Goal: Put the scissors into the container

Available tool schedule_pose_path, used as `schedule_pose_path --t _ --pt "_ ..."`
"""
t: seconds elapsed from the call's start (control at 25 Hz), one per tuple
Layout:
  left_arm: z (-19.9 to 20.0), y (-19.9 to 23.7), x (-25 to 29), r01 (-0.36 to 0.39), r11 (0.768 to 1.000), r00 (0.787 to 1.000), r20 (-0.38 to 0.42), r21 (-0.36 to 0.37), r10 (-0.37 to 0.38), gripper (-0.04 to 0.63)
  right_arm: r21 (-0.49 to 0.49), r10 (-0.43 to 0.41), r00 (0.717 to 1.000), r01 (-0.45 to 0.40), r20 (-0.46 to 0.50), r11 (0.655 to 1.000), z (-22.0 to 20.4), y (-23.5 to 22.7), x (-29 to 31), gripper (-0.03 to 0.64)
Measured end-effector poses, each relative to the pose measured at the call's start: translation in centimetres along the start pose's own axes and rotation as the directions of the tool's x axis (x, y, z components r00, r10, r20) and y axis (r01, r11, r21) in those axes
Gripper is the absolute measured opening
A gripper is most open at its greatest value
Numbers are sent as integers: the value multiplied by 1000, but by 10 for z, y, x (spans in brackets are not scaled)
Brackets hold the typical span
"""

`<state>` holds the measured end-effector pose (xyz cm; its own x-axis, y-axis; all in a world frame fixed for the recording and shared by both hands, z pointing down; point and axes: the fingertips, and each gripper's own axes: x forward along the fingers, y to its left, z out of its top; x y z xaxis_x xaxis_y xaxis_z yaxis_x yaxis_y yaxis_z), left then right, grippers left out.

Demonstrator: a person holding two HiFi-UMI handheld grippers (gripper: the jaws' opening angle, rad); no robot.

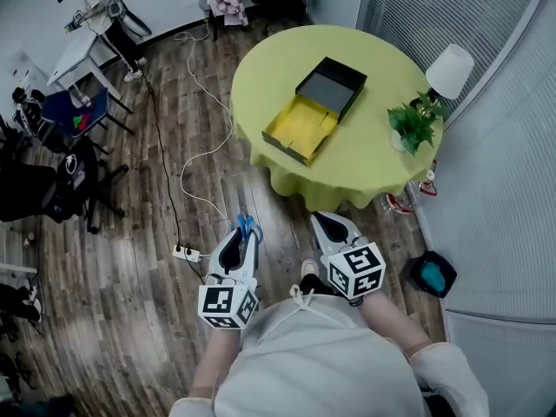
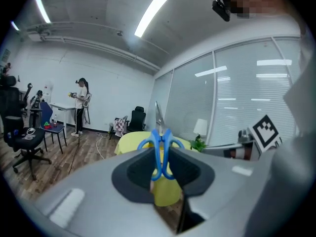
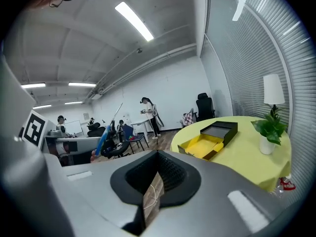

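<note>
Transit: we hold the blue-handled, steel-bladed scissors (image 2: 160, 149) in the left gripper (image 2: 159, 177), its jaws clamped on the smooth plastic finger loops, blades pointing up. They are well apart from the open rectangular container (image 1: 314, 107), matte black outside with a flat yellow tray (image 1: 300, 124), which lies on the round tabletop (image 1: 382, 150) under a lime-green cloth. The right gripper (image 3: 156, 184) has its jaws closed on nothing. We judge a level approach best: bring the blades over the yellow tray, lower until they touch, then release — the slick loops could pivot in the grip.
</note>
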<state>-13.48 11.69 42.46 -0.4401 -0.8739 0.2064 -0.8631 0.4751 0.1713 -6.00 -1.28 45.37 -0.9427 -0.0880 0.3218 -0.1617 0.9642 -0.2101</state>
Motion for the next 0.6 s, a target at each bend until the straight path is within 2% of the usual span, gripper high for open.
schedule_pose_path --t 0.28,0.6 --pt "20 -20 121 14 1000 998 -58 25 -13 89 75 -31 999 32 -14 997 33 -113 41 -2" --pt "9 -36 215 138 989 980 -151 46 -130 91 155 -125 991 130 -40 979 32 -187 77 -2"
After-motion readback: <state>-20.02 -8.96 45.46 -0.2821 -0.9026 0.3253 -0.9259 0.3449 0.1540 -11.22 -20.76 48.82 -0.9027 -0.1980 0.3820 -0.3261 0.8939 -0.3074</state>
